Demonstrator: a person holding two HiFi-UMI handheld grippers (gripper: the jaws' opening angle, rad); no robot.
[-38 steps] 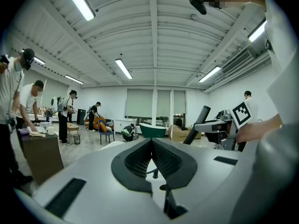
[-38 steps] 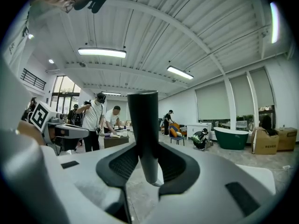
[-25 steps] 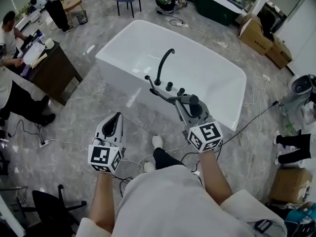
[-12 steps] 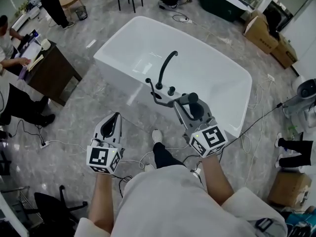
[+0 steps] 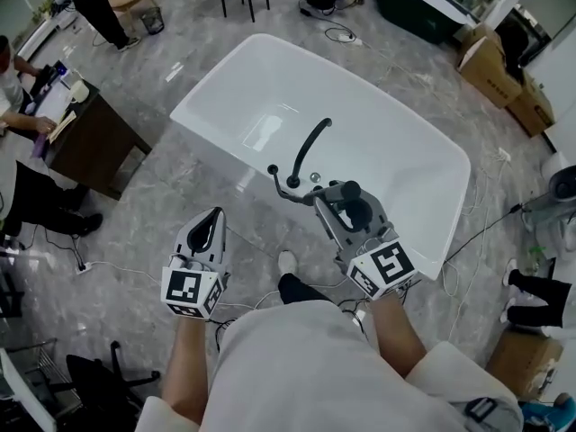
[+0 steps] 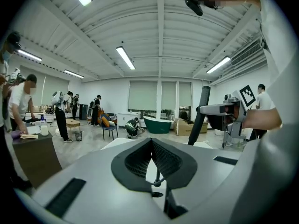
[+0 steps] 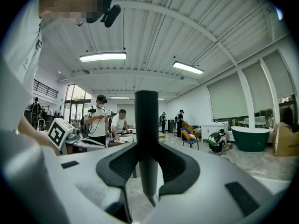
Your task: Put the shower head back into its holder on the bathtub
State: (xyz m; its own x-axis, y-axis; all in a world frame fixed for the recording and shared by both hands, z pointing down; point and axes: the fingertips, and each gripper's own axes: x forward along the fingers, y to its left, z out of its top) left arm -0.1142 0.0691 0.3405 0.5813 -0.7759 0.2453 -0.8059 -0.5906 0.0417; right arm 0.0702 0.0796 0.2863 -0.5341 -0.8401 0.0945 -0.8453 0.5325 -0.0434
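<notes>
- Fingers (image 7: 120, 164) of the right gripper (image 7: 147, 147) are pressed onto the shower head (image 7: 146, 120), which is pinched between the two dark pads.
- In the right gripper view the shower head is seen upright, its long axis set crosswise to the line along which the gripper points. A long stretch is shown above the pads and a short, narrowing end below them.
- In the head view that axis is laid roughly level. It runs from the right gripper (image 5: 346, 198) out to the left of the picture, over the near edge of the bathtub (image 5: 396, 151). The thin free end of the shower head (image 5: 310, 193) is pointed past the foot of the black spout (image 5: 310, 147).
- Compared with a second ago, the shower head is found nearer the spout. Three knobs were clear beside it then, and now only one knob (image 5: 315, 178) is left uncovered. The near rim of the bathtub is also shown lower in the head view, closer to the person. The pinch on the shower head is unchanged.
- Fingers (image 6: 135, 160) of the left gripper (image 6: 152, 141) are brought together at their tips, with nothing caught between them.
- The left gripper (image 5: 214, 219) is held over the floor (image 5: 135, 214) beside the bathtub, well apart from the shower head.
</notes>
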